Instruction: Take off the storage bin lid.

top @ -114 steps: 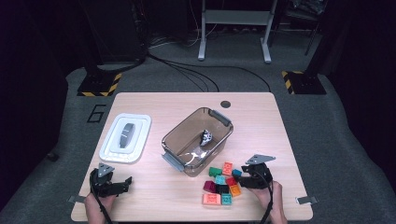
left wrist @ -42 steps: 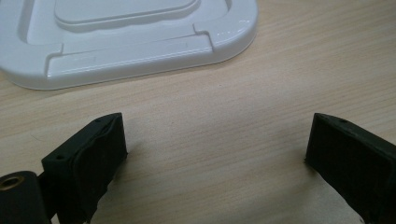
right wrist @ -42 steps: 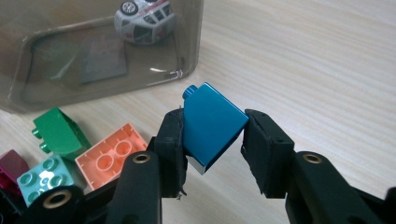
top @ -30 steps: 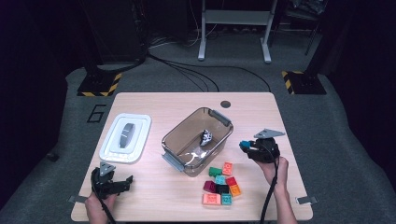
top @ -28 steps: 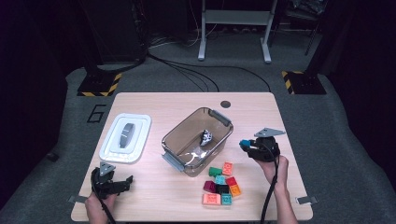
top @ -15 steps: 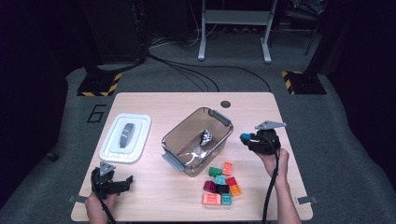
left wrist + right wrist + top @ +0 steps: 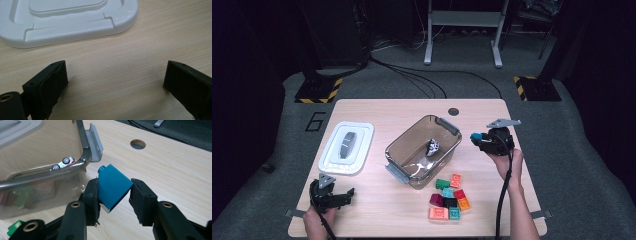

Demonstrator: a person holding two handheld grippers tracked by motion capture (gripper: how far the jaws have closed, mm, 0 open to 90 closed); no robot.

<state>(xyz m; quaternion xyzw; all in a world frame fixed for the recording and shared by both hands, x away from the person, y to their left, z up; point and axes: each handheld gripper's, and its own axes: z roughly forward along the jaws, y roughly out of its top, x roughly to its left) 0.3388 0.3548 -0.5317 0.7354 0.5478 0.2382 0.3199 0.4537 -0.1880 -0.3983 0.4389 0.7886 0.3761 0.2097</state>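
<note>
One blue brick [image 7: 113, 187] sits clamped between the jaws of my right gripper [image 7: 478, 139], tilted on a corner with its stud pointing up and away. I hold it off the table [image 7: 377, 112], just beside the clear bin's [image 7: 404, 175] far right end near the grey latch, and I judge that the bin is where it belongs. Carrying it high makes sense: the bin's wall has to be cleared before I can let go over the open top.

Inside the bin lies a small toy car [image 7: 432, 147], resting against the far wall. The remaining bricks [image 7: 448, 196] huddle in a loose pile on the table's near right part, just in front of the bin, so each trip from pile to bin is short.

My left gripper [image 7: 333, 197] rests at the table's near left corner, jaws spread wide with nothing between them but bare wood. It waits just in front of the white lid [image 7: 347, 147], which lies flat beside the bin on the left, out of the way until the bin is filled.
</note>
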